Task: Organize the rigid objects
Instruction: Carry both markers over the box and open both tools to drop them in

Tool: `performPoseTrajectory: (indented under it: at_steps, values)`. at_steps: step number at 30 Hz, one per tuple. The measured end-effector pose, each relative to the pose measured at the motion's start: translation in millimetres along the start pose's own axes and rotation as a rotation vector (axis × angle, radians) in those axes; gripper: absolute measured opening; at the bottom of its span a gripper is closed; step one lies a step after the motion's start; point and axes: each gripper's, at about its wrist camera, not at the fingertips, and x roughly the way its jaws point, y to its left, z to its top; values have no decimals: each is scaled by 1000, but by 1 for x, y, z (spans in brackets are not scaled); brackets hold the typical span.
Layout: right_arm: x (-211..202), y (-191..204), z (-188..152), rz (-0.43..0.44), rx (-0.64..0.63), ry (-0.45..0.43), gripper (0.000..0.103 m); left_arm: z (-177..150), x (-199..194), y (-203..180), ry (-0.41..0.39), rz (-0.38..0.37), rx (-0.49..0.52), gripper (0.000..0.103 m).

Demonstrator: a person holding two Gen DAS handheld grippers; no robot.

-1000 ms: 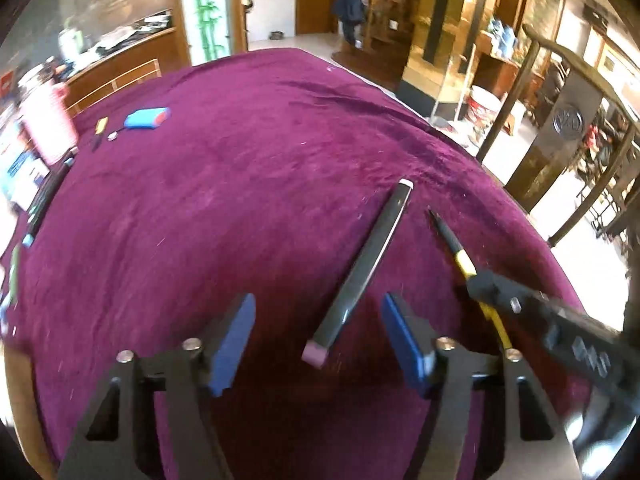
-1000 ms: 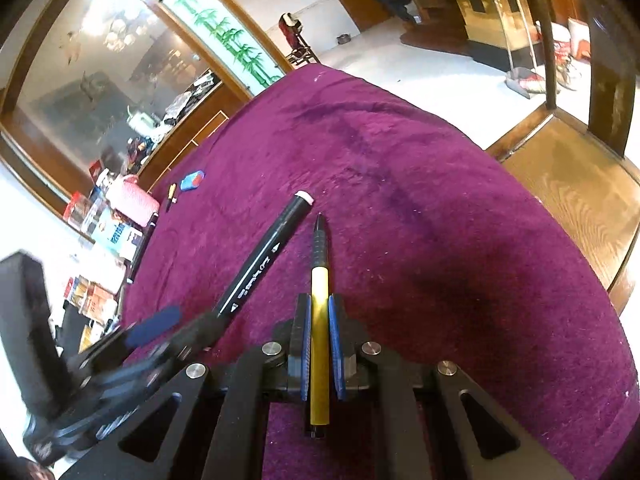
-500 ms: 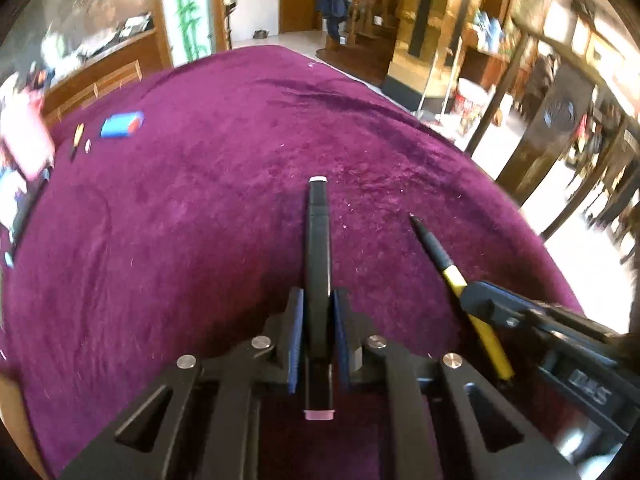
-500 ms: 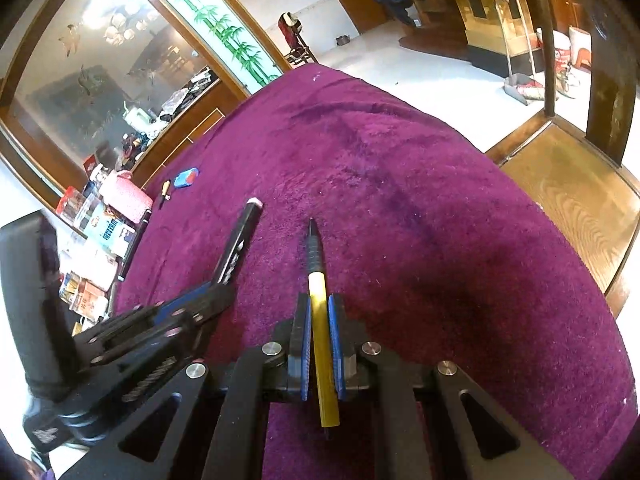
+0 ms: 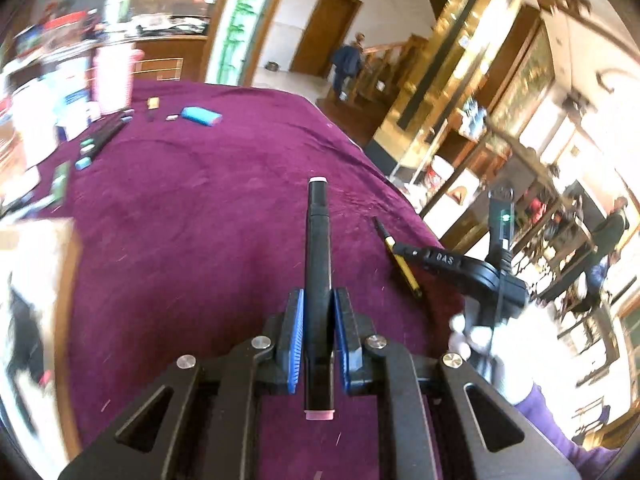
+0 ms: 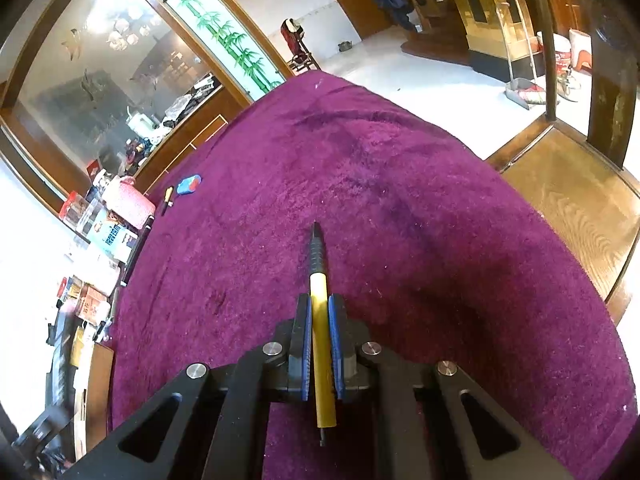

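My left gripper (image 5: 319, 304) is shut on a black marker (image 5: 318, 240) with pale pink end caps, held lengthwise between the blue pads above the purple cloth (image 5: 180, 240). In the right wrist view my right gripper (image 6: 319, 308) is shut on a yellow pen (image 6: 319, 300) with a black ribbed tip pointing forward. From the left wrist view, that right gripper (image 5: 404, 249) shows to the right with the yellow pen (image 5: 402, 264) in it, held by a gloved hand (image 5: 500, 352).
A blue eraser (image 5: 201, 116), a small orange item (image 5: 152, 103) and dark pens (image 5: 104, 136) lie at the cloth's far left. A pink case (image 6: 130, 202), books and boxes crowd the left edge. A wooden chair (image 6: 580, 192) stands right of the table. A person (image 5: 346, 66) is far back.
My left gripper went from open around the marker lying on the cloth to shut on it, then lifted it and swung left. The right gripper kept still with the yellow pen.
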Motion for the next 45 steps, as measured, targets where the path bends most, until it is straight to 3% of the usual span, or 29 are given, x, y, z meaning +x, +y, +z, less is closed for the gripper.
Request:
performPoseTrajectory:
  at_steps: [5, 11, 15, 25, 33, 40, 45]
  values:
    - [-6, 7, -1, -2, -27, -24, 9, -32, -70, 48, -89, 104, -82, 14]
    - [-21, 29, -22, 151, -2, 41, 9, -72, -139, 114, -160, 185, -227, 14]
    - [-36, 71, -38, 244, -62, 72, 9, -95, -169, 148, -213, 216, -318, 14]
    - [-57, 189, -81, 489, -244, 189, 9, -124, -190, 191, -237, 287, -434, 14]
    - [-36, 267, -133, 648, -314, 397, 10, -135, -179, 213, -198, 310, -484, 14]
    - [-2, 318, -188, 573, -440, 494, 10, -132, -159, 213, -144, 456, -428, 14]
    - [21, 335, -209, 484, -501, 502, 10, -131, -155, 215, -128, 495, -402, 14]
